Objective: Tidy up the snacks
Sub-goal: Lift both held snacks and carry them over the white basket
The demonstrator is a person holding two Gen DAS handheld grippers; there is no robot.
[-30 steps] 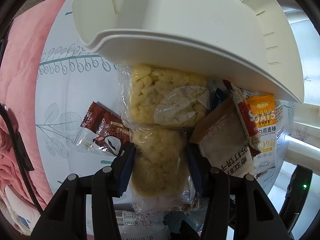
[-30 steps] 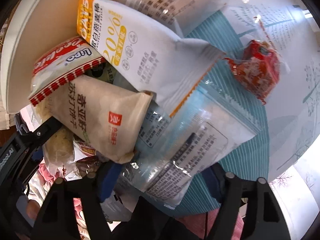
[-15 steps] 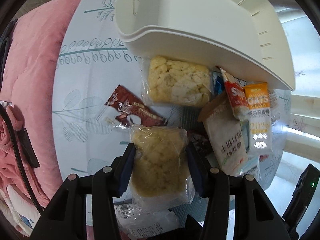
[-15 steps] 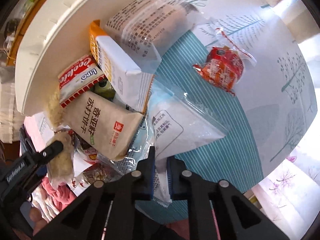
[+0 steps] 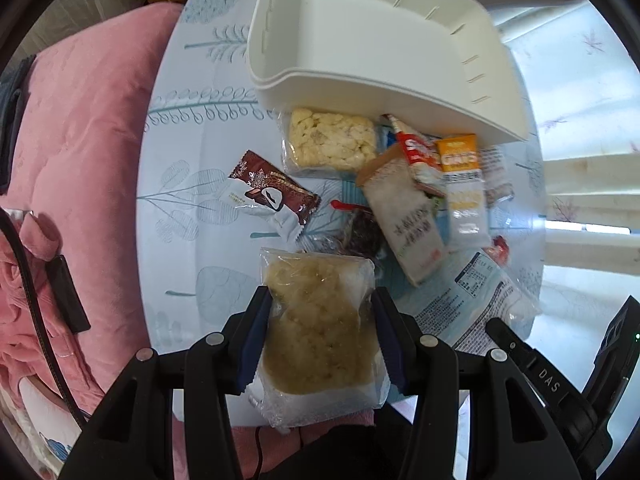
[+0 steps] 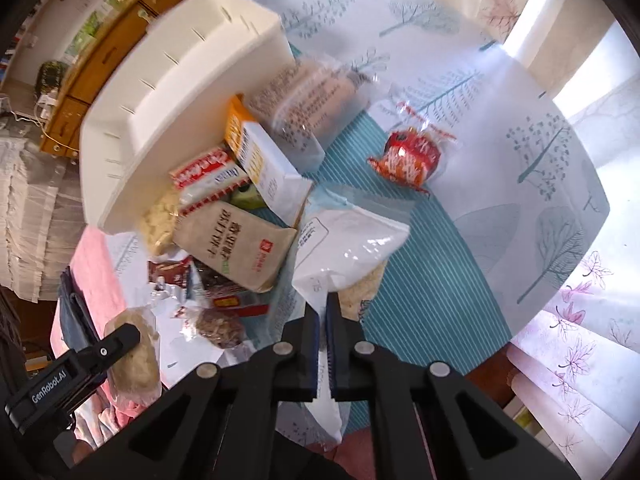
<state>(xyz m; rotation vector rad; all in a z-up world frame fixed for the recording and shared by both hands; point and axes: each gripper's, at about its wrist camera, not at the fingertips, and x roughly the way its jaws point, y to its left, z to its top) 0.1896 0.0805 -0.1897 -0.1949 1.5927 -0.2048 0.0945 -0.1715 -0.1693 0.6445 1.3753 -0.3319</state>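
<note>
While both tools carry packets above the bench [image 5: 180, 240], the right tool [image 6: 325, 322], pinching only the white pouch's [image 6: 352, 244] edge, risks dropping it; the left tool [image 5: 320, 332] clamps the rice-crisp packet [image 5: 320, 332] at mid-width.

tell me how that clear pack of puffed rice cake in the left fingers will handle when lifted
The puffed rice cake pack probably stays stiff, since its block spans the left gripper without sagging. It looks airy, so likely light. The clear film looks slippery and the cake may crumble if squeezed.
</note>
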